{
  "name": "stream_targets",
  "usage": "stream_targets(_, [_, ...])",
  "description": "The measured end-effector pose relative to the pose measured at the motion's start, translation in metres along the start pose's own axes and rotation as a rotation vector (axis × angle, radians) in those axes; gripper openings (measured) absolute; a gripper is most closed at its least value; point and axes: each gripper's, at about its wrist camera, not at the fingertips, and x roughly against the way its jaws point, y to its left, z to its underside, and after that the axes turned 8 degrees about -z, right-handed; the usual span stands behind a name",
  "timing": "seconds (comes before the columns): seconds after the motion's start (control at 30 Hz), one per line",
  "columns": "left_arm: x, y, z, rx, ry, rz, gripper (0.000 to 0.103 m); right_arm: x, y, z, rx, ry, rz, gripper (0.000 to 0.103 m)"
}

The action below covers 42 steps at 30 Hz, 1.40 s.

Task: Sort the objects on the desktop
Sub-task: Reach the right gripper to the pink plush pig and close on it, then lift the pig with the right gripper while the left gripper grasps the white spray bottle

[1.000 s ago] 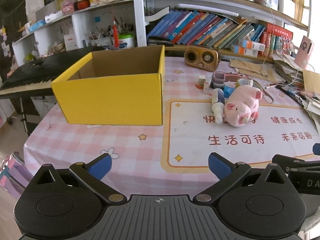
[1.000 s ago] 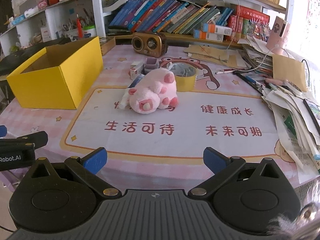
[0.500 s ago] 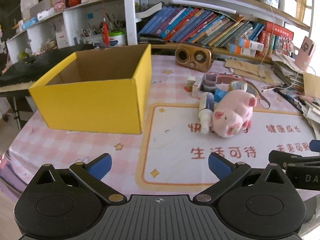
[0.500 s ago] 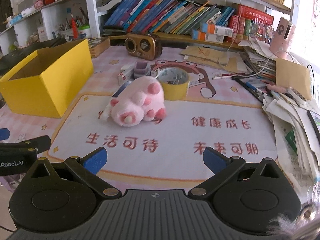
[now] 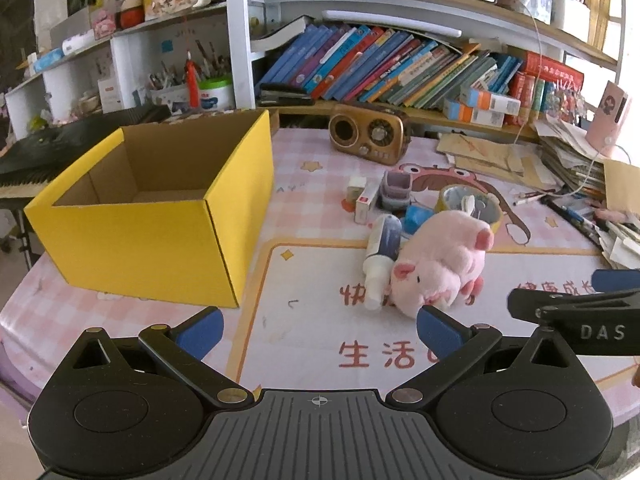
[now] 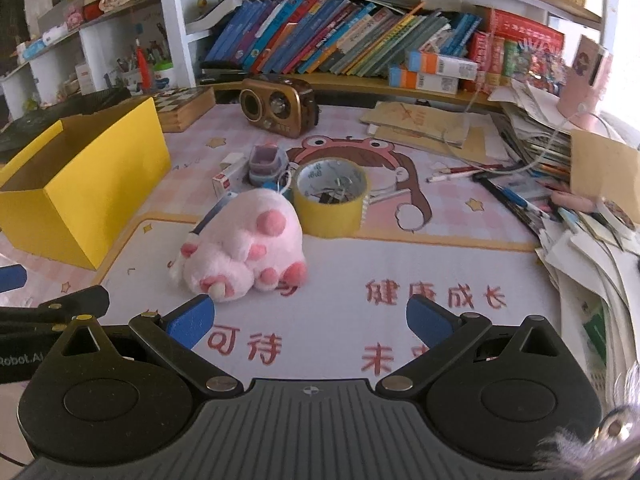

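Currently the pink plush pig (image 5: pixel 438 266) lies mid-mat, bare mat (image 6: pixel 400 272) open at its 6 o'clock; the yellow box (image 5: pixel 160 236) stands at 9 o'clock. Only the right view shows paper stacks (image 6: pixel 580 264) at 3 o'clock. Left gripper (image 5: pixel 318 326) and right gripper (image 6: pixel 308 316) hover low — both spread wide, empty.

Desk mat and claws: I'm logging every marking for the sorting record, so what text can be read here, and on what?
"生活" on the desk mat, red print, rest hidden by the left claw.
"健康成长" on the desk mat, right wrist view.
"可待" on the desk mat, right wrist view.
"DAS" on the right claw.
"Robot.AI" on the left claw, right wrist view.
Book spines and small cartons: too small to read.
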Motion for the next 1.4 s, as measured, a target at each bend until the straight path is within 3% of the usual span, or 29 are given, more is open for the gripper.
stream_targets(0.47, [-0.001, -0.008, -0.008, 0.007, 0.0, -0.076, 0.103, -0.046, -0.011, -0.028, 0.027, 0.032, -0.143, 0.103])
stream_targets(0.97, [-0.004, -0.012, -0.008, 0.022, 0.032, -0.124, 0.103, -0.109, -0.019, -0.045, -0.076, 0.1, -0.272, 0.1])
stream_targets(1.17, [-0.009, -0.018, -0.008, 0.024, 0.043, -0.108, 0.103, -0.113, -0.024, -0.047, -0.114, 0.102, -0.339, 0.081])
stream_targets(1.3, [-0.01, -0.022, -0.01, 0.021, 0.043, -0.097, 0.103, -0.112, -0.03, -0.05, -0.115, 0.091, -0.36, 0.063])
stream_targets(1.4, [-0.012, -0.025, -0.013, 0.016, 0.039, -0.086, 0.103, -0.105, -0.034, -0.051, -0.103, 0.087, -0.357, 0.058])
